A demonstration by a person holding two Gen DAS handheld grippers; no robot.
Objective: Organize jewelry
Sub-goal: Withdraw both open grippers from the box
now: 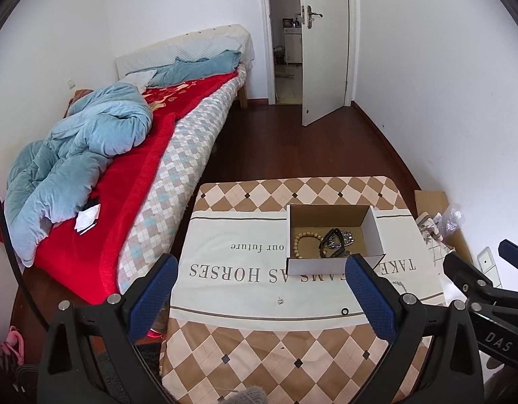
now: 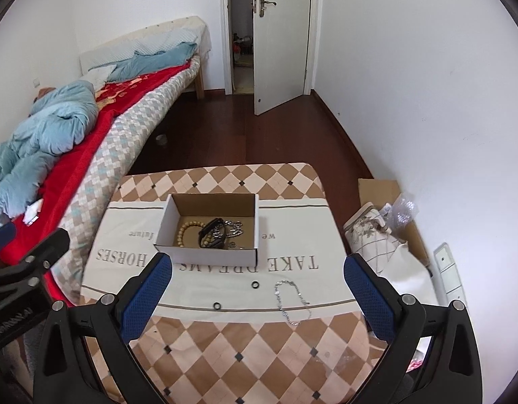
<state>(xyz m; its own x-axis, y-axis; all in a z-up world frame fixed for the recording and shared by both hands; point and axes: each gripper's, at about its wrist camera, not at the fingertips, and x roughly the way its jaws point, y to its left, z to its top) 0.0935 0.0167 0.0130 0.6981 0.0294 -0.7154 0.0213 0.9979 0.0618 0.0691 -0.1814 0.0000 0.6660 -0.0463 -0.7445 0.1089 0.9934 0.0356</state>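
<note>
A small cardboard box [image 2: 205,250] [image 1: 312,266] stands on the cloth-covered table [image 2: 225,346]. It holds a wooden bead bracelet [image 2: 184,230] [image 1: 298,244], a black band [image 2: 210,234] [image 1: 331,240] and a silver chain [image 2: 233,227]. On the cloth in front lie two black rings [image 2: 255,284] [image 2: 217,305] and a silver chain bracelet [image 2: 290,299]. The left wrist view shows one black ring [image 1: 344,311] and a small stud [image 1: 280,300]. My left gripper [image 1: 260,289] is open and empty above the table's near left part. My right gripper [image 2: 259,289] is open and empty above the loose pieces.
A bed [image 1: 151,168] with red blanket and blue quilt runs along the left of the table. Cardboard, a patterned cloth and plastic wrap [image 2: 386,232] lie on the floor at the right by the wall. An open door [image 2: 279,37] is at the back.
</note>
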